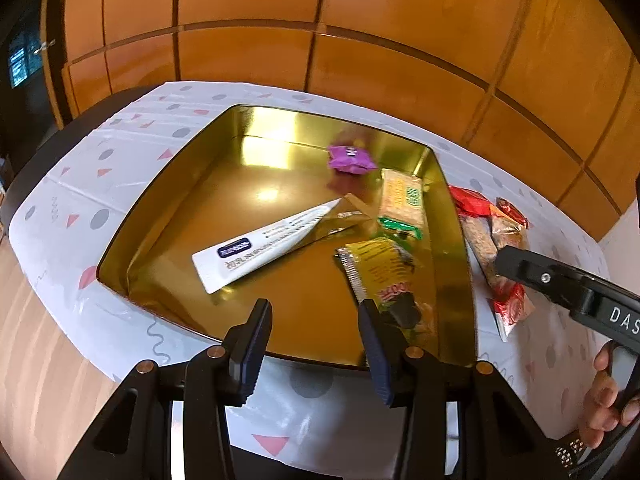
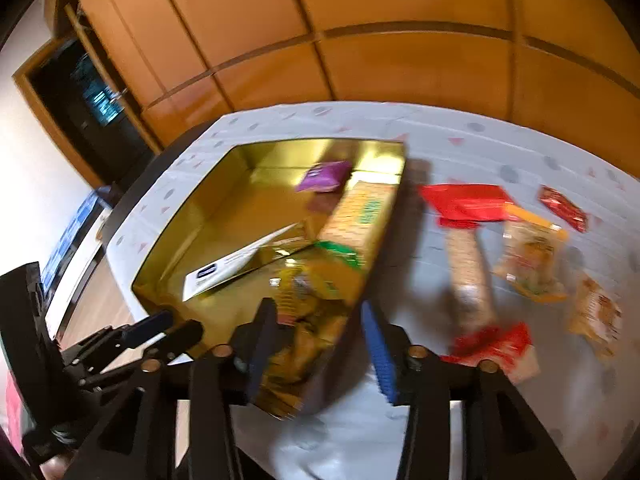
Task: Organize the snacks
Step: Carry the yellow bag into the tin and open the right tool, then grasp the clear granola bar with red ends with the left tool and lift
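On the patterned tablecloth point(image 1: 132, 152), the gold tin point(image 1: 454, 240) is filling while the right gripper point(image 2: 320, 344), jaws parted and empty, is lining up the red-ended cracker pack point(image 2: 474, 280); the left gripper point(image 1: 316, 344) is hovering half-open.

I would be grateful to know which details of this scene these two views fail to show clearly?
- Right wrist view: motion blur smears the printing on the snack packets lying on the tablecloth.
- Left wrist view: the right gripper covers part of the long cracker pack.
- Left wrist view: small print on the white card in the gold tin is unreadable.
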`<move>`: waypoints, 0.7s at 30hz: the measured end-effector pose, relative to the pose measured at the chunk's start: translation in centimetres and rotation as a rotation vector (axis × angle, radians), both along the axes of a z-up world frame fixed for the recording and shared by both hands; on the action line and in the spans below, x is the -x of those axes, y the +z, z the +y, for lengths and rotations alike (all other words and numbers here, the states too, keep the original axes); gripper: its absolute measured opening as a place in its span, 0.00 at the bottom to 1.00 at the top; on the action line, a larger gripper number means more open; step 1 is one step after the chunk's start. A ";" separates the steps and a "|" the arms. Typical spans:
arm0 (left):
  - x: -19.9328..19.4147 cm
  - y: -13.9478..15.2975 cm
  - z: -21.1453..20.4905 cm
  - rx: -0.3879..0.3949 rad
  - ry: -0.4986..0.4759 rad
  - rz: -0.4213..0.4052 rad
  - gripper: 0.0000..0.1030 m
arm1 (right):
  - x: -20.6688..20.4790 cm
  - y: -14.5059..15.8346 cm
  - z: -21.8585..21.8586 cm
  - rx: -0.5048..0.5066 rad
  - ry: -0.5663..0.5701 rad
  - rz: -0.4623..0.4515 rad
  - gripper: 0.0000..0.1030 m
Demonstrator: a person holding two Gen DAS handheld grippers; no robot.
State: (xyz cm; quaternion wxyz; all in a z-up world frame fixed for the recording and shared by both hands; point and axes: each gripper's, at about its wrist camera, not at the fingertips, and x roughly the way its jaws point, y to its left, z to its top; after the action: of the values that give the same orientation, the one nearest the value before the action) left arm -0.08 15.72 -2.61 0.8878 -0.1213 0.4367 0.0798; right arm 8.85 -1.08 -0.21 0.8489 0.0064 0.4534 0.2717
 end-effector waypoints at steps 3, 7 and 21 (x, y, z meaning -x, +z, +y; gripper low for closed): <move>0.1 0.4 -0.9 -0.009 -0.022 -0.008 0.44 | 0.2 0.2 -1.8 0.011 -0.040 -0.013 0.50; 0.0 0.7 -1.9 -0.020 -0.052 -0.011 0.44 | 0.6 0.1 -4.2 0.036 -0.087 -0.033 0.57; -0.4 0.8 -4.4 -0.035 -0.134 0.005 0.44 | 1.1 -0.8 -11.3 0.120 -0.212 -0.041 0.66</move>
State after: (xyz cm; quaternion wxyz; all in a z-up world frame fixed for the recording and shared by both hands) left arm 0.36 11.34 -1.80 0.8921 -0.0762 0.4445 0.0280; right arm 7.80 -12.42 -1.01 0.8807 -0.0023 0.4482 0.1530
